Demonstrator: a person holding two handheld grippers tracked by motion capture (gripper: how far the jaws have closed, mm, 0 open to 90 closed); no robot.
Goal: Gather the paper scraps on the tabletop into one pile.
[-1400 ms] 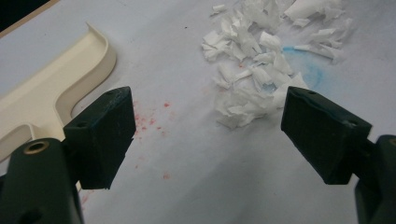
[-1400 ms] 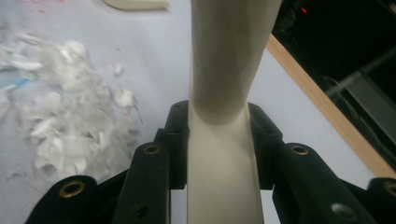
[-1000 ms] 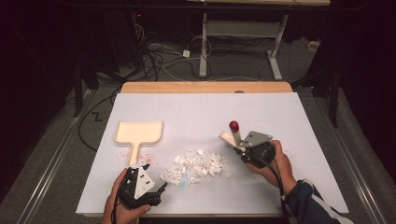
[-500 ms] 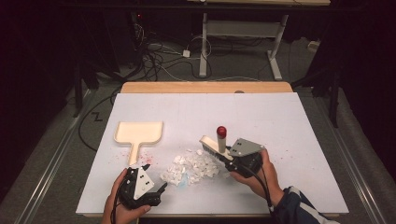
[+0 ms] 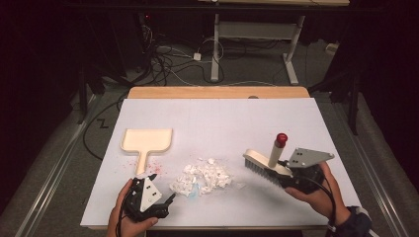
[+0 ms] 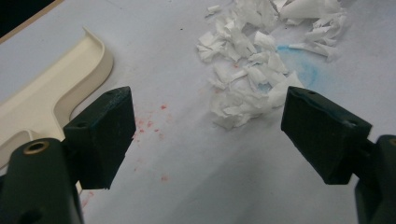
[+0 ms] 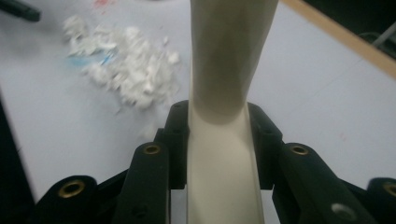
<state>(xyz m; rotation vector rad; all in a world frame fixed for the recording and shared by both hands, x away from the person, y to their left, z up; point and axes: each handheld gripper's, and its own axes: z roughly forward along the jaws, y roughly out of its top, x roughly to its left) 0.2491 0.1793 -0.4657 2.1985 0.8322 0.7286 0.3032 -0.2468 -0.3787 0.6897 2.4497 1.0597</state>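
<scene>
Though cream-bodied, the brush [image 5: 264, 165] carries grey bristles.

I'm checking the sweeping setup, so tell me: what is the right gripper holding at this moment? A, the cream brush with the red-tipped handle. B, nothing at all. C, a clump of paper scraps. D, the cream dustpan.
A: the right gripper is shut on the brush, its jaws clamped on the cream body in the right gripper view, while the dustpan lies apart on the table and the paper scraps sit loose.
</scene>
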